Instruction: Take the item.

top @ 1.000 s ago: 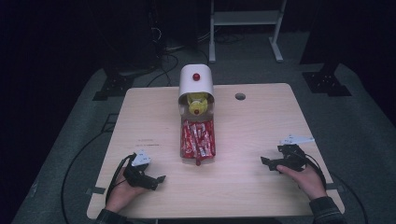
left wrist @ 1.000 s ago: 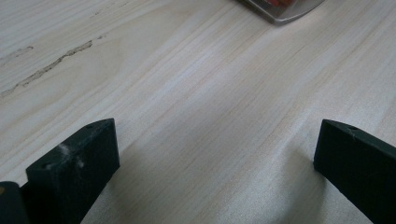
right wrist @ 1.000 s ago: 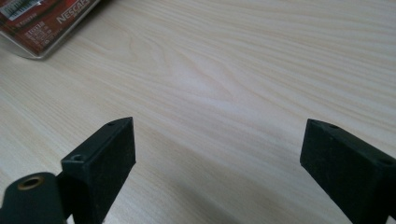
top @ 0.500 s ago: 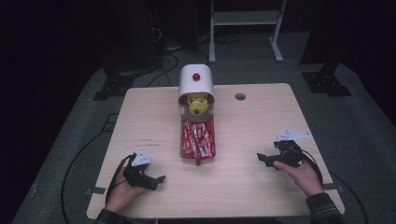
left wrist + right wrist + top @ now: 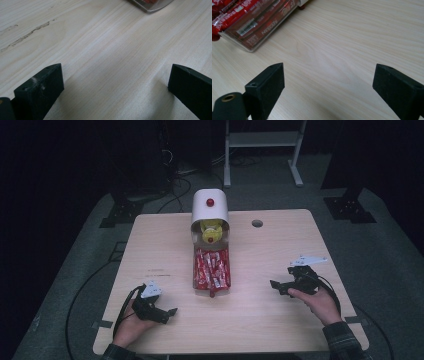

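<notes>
A clear tray full of red sachets lies in the middle of the light wooden table. It runs out from under a white domed dispenser that has a red knob on top and something yellow in its mouth. My left gripper rests at the front left, open, with bare wood between its jaws. My right gripper sits to the right of the tray, open and pointing at it. The tray's near corner with the sachets shows ahead of it to the left.
A small round hole sits in the table top at the back right. A corner of the tray is at the top edge of the left gripper view. Cables trail from both grippers off the front edge. Stands and a white frame stand on the dark floor behind.
My right gripper has shifted a little left, toward the tray. The left gripper has stayed where it was.
</notes>
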Motion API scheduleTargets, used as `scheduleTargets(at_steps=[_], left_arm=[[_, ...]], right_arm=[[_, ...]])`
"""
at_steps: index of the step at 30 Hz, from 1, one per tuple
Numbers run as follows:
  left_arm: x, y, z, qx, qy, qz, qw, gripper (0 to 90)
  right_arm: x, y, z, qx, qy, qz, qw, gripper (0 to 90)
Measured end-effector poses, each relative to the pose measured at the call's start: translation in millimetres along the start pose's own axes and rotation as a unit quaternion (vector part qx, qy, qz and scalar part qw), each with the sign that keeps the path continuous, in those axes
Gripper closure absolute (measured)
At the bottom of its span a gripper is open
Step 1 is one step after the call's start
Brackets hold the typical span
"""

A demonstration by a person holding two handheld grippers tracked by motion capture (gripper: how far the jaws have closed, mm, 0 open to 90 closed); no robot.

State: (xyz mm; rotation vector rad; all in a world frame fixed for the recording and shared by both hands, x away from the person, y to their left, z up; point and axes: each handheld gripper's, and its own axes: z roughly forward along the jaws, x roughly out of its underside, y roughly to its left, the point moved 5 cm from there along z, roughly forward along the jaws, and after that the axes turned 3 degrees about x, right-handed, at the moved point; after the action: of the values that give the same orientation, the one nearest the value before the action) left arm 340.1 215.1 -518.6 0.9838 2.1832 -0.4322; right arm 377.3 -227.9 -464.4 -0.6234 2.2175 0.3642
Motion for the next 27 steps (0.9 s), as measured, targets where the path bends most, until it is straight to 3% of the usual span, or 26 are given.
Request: scheduleTargets(at_steps=[27], left_arm=[[0.0,0.0,0.0,0.0,0.0,0.0,1.0,0.0]], right_arm=[[-35.8,27.4,19.5,-0.036,-0.007,-0.024,0.999,13.1]])
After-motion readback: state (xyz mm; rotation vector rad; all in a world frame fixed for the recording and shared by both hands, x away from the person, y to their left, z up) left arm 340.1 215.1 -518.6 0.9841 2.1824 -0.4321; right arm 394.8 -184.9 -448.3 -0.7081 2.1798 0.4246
